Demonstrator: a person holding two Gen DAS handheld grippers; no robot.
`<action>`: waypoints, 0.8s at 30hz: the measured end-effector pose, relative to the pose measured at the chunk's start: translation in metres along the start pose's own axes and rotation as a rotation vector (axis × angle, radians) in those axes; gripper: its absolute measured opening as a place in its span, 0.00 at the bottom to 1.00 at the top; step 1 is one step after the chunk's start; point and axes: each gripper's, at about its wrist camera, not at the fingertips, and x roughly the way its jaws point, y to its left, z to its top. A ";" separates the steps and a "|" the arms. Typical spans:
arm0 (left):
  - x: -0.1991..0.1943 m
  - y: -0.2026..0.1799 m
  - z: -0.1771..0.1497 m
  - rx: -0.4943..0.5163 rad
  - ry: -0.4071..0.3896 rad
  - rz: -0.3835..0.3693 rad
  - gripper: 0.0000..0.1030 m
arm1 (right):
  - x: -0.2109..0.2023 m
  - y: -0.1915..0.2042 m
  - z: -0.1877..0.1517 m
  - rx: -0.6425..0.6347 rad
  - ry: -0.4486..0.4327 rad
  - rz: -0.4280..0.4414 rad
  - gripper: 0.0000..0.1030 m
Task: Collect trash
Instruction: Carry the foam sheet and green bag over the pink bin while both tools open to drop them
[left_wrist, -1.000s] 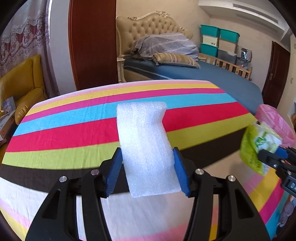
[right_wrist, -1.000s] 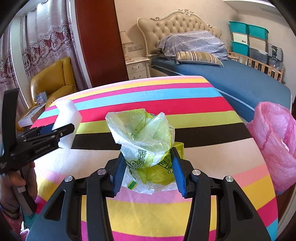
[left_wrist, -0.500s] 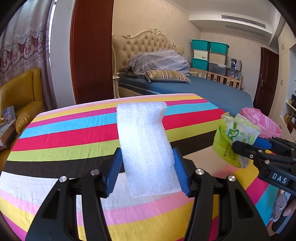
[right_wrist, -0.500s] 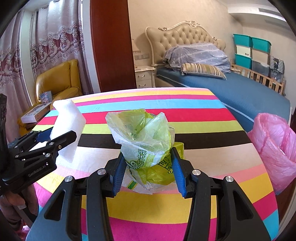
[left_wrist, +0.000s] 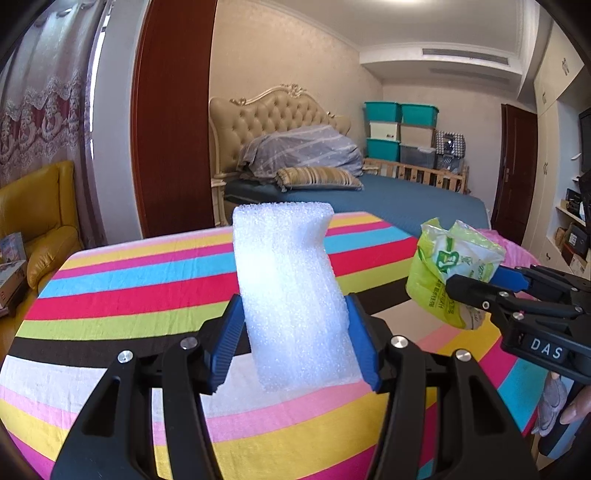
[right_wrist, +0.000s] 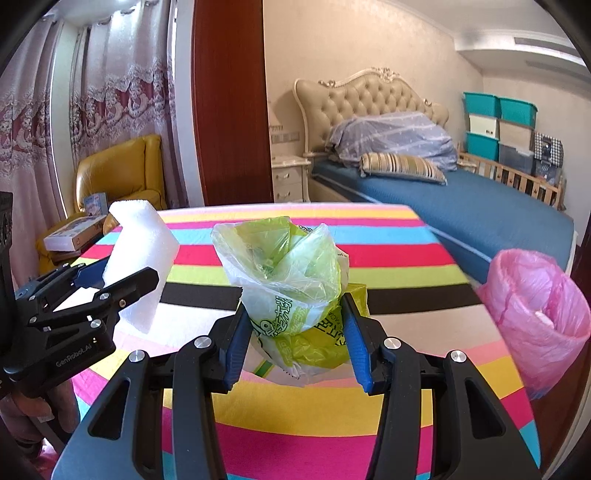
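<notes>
My left gripper (left_wrist: 293, 339) is shut on a white foam sheet (left_wrist: 290, 288), held upright above the striped tablecloth (left_wrist: 129, 291). In the right wrist view the same foam sheet (right_wrist: 142, 254) shows at the left, in the left gripper (right_wrist: 110, 284). My right gripper (right_wrist: 293, 339) is shut on a crumpled green plastic bag (right_wrist: 291, 284), lifted off the cloth. From the left wrist view that green bag (left_wrist: 448, 266) hangs at the right in the right gripper (left_wrist: 476, 284). A pink trash bag (right_wrist: 535, 314) stands open beyond the table's right edge.
The striped table (right_wrist: 388, 266) fills the foreground. Behind it stand a blue bed (right_wrist: 461, 199) with a tufted headboard, a yellow armchair (right_wrist: 118, 173) with boxes at the left, and stacked teal bins (left_wrist: 399, 129) at the back right. A hand (left_wrist: 576, 406) grips the right tool's handle.
Both grippers have risen and tilted up with their loads, so more of the room shows. The right gripper with the green bag has come further into the left wrist view.
</notes>
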 end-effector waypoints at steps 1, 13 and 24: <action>-0.001 -0.001 0.001 0.003 -0.005 -0.004 0.53 | -0.003 0.000 0.001 -0.002 -0.011 -0.003 0.45; -0.011 -0.019 0.010 0.049 -0.047 -0.031 0.53 | -0.024 -0.025 0.005 0.030 -0.062 -0.038 0.45; -0.006 -0.034 0.020 0.099 -0.062 -0.067 0.53 | -0.034 -0.061 0.006 0.071 -0.088 -0.087 0.45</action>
